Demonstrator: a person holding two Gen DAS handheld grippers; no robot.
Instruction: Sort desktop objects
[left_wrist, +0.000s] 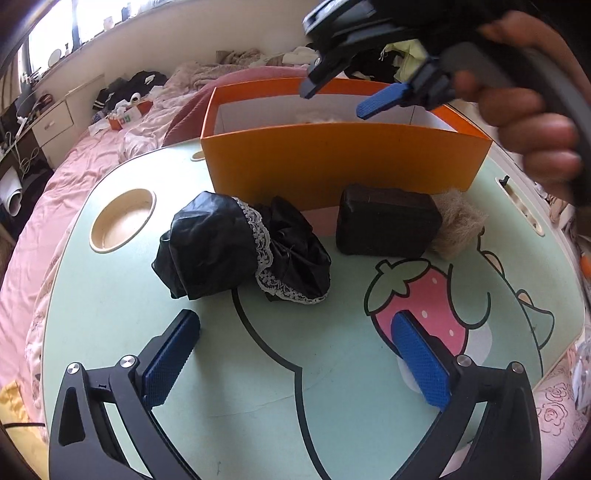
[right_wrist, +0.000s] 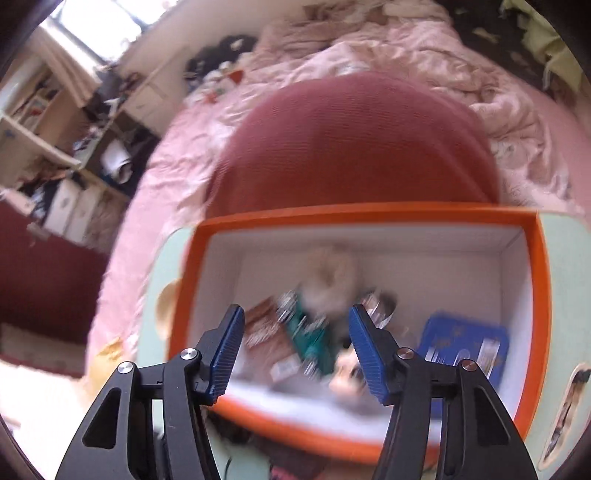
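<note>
Left wrist view shows you a crumpled black cloth (left_wrist: 242, 249) with white lace lying before the orange box (left_wrist: 343, 162); your left gripper (left_wrist: 295, 356) and right gripper (right_wrist: 295, 352) both gape, holding nothing.

left tongs (left_wrist: 295, 354) spread, low | right tongs (right_wrist: 295, 350) spread, raised, hand-held

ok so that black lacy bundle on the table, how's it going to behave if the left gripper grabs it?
The black lacy bundle looks like crumpled thin fabric, so it will probably be floppy and light, sagging or unfolding when lifted. Its sheen hints it may slip. The open left gripper would likely need a deep pinch.
</note>
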